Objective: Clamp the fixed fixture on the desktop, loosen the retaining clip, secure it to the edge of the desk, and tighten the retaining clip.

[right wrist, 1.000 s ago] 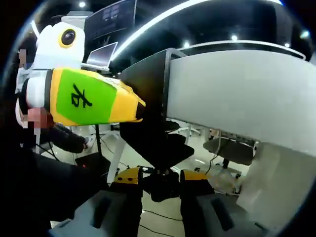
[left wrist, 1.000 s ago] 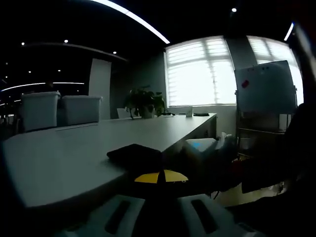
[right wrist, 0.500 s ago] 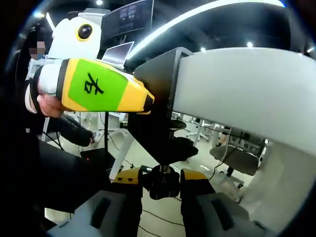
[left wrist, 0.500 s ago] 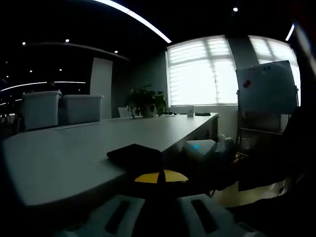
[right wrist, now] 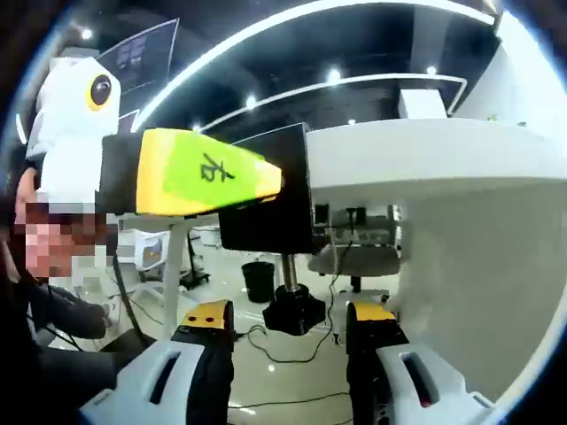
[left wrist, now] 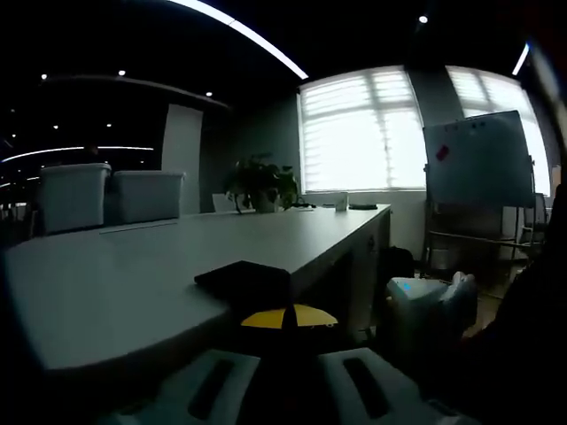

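Observation:
The black clamp fixture [right wrist: 266, 190] sits on the edge of the white desk [right wrist: 425, 159], with its screw [right wrist: 289, 270] and round knob [right wrist: 295, 312] hanging below. My left gripper [right wrist: 266, 177], yellow with a green label, is shut on the fixture's side. My right gripper [right wrist: 292, 323] is open, its yellow-tipped jaws standing on either side of the knob and apart from it. In the left gripper view the fixture's top plate [left wrist: 244, 279] lies on the desk [left wrist: 133, 283] just beyond my left gripper [left wrist: 288, 317], whose yellow tips meet. The right gripper's white body [left wrist: 425, 310] sits low at the right.
Two storage bins [left wrist: 71, 195] and a potted plant [left wrist: 260, 181] stand far back on the desk. A whiteboard [left wrist: 478, 159] stands by the bright windows. Under the desk are a dark bin [right wrist: 259, 279], floor cables and a chair [right wrist: 345, 261].
My right gripper has let go of the knob, opened wider and drawn back from it. In the left gripper view it has dropped lower and to the right. The left gripper still holds the fixture.

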`<state>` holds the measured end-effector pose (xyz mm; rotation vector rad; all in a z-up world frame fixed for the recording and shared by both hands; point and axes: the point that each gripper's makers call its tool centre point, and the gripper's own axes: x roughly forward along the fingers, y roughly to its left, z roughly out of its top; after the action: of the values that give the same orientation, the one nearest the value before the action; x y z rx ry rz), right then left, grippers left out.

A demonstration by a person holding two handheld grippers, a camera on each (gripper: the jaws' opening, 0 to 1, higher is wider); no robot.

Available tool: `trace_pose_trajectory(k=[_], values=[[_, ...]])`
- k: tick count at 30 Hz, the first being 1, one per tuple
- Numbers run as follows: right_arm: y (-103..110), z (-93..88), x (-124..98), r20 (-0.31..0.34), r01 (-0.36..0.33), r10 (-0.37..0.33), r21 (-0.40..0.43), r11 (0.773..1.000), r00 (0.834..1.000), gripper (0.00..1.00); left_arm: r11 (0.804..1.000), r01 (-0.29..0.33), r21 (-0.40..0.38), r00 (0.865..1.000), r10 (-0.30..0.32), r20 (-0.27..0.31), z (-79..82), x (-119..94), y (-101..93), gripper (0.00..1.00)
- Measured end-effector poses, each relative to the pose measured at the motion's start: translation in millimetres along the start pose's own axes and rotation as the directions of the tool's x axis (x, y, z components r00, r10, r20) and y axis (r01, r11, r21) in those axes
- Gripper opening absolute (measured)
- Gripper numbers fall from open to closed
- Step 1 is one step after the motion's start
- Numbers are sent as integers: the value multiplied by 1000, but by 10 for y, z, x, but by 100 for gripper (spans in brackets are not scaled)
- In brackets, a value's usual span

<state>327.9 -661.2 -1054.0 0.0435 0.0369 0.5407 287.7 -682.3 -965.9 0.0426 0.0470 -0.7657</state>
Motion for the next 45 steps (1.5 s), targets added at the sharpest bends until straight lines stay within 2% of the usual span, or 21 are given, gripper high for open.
trace_pose_trajectory(k=[2, 4, 5, 7, 9, 14, 18, 25, 27, 28, 30, 35, 39, 40, 45], values=[[36, -72, 13, 0, 33, -34, 17, 999, 999, 49, 1000, 9, 4, 1000, -9, 0, 1, 3, -3, 1], [-16, -159, 29, -22, 114, -115, -26, 993, 993, 49, 1000, 17, 10, 1000, -17, 0, 1, 5, -4, 1], [-59, -170, 28, -24, 169, -169, -12, 986, 985, 49, 1000, 19, 15, 1000, -19, 0, 1, 6, -5, 1], [-144, -73, 1, 24, 271, -270, -40, 962, 963, 51, 1000, 17, 22, 1000, -17, 3, 0, 8, -5, 1], [-146, 1, -29, 52, 334, -331, -72, 940, 942, 52, 1000, 12, 28, 1000, -13, 6, 0, 9, -8, 1], [18, 184, 22, 106, 316, -306, -92, 944, 946, 52, 999, 15, 34, 1000, -15, 5, 1, 7, -8, 1], [40, 176, 77, 101, 316, -307, -93, 944, 946, 52, 999, 15, 37, 1000, -15, 2, 1, 4, -10, 1], [-55, 135, 75, 89, 335, -328, -89, 938, 941, 51, 999, 11, 37, 1000, -11, 4, 3, -14, -2, 1], [-62, 144, 77, 90, 333, -326, -89, 939, 941, 48, 999, 10, 37, 1000, -10, 3, 2, -17, -1, 1], [-73, 120, 96, 77, 328, -321, -114, 938, 944, 45, 999, 9, 39, 1000, -10, 2, 3, -19, 0, 1], [-105, 88, 106, 64, 323, -318, -101, 941, 946, 36, 999, 9, 40, 1000, -9, 1, 4, -30, 6, 1], [-88, 64, 117, 58, 315, -311, -112, 942, 949, 38, 999, 4, 42, 1000, -5, 2, 2, -36, 10, 1], [-69, 101, 115, 59, 311, -306, -157, 937, 950, 27, 999, 6, 45, 1000, -6, 1, 2, -33, 7, 1], [-83, 93, 113, 54, 317, -313, -177, 932, 948, 26, 999, 6, 46, 1000, -6, 0, 2, -32, 7, 1], [-86, 88, 119, 43, 291, -288, -180, 940, 957, 25, 999, 6, 49, 1000, -6, -1, 2, -29, 10, 1]])
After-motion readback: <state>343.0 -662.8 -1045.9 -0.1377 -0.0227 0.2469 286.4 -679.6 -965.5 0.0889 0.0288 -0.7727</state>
